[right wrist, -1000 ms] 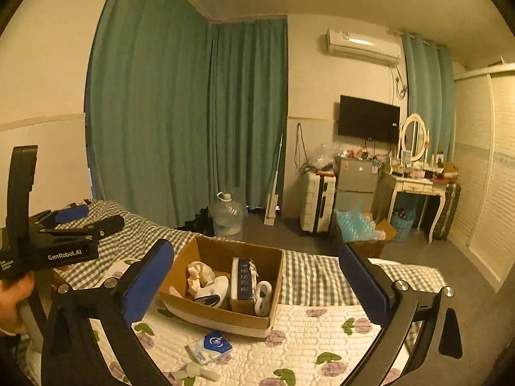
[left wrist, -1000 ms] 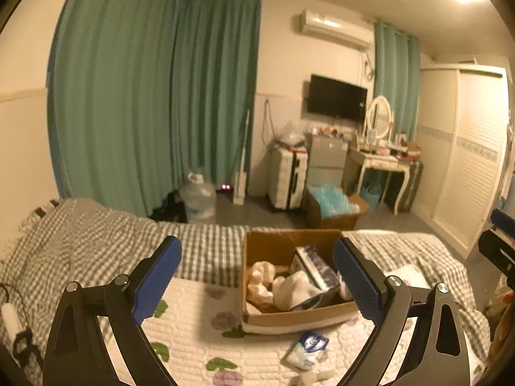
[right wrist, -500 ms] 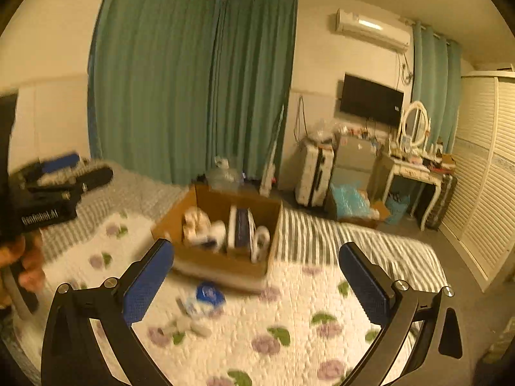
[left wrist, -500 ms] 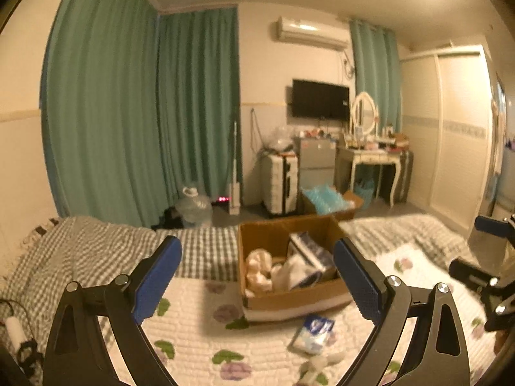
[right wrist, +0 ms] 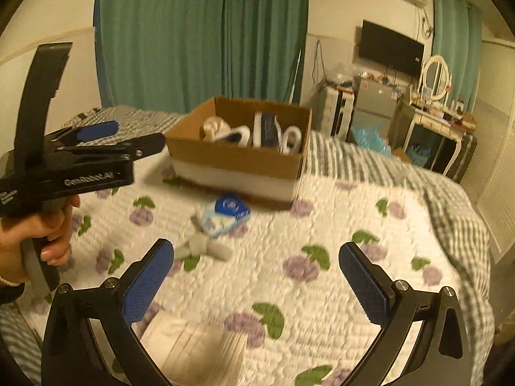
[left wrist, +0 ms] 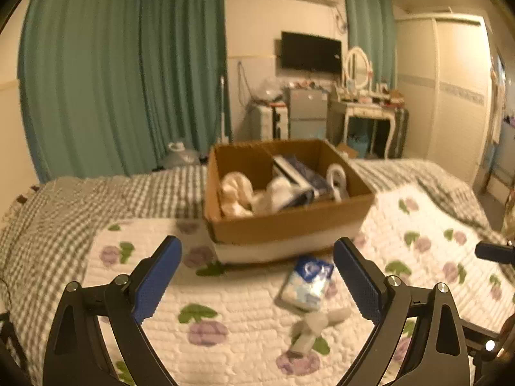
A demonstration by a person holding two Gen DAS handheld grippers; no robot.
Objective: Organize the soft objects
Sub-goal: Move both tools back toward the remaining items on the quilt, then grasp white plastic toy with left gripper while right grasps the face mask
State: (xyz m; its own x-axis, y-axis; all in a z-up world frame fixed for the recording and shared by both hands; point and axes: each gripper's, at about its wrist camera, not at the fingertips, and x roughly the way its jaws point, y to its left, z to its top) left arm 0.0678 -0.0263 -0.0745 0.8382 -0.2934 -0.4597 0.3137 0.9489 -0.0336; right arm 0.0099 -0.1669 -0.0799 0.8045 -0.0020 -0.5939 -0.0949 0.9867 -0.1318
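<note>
Socks (left wrist: 317,323) lie beneath both wide-open, empty grippers.

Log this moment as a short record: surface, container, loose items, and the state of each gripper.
surface: quilted floral bedspread over a grey checked blanket
container: open cardboard box on the bed, already holding several soft items
loose items: blue-and-white packet in front of the box; small grey plush nearer the grippers; folded white cloth at the near edge
left gripper: open, empty, above the bedspread
right gripper: open, empty, above the bedspread
focus: blurred
</note>
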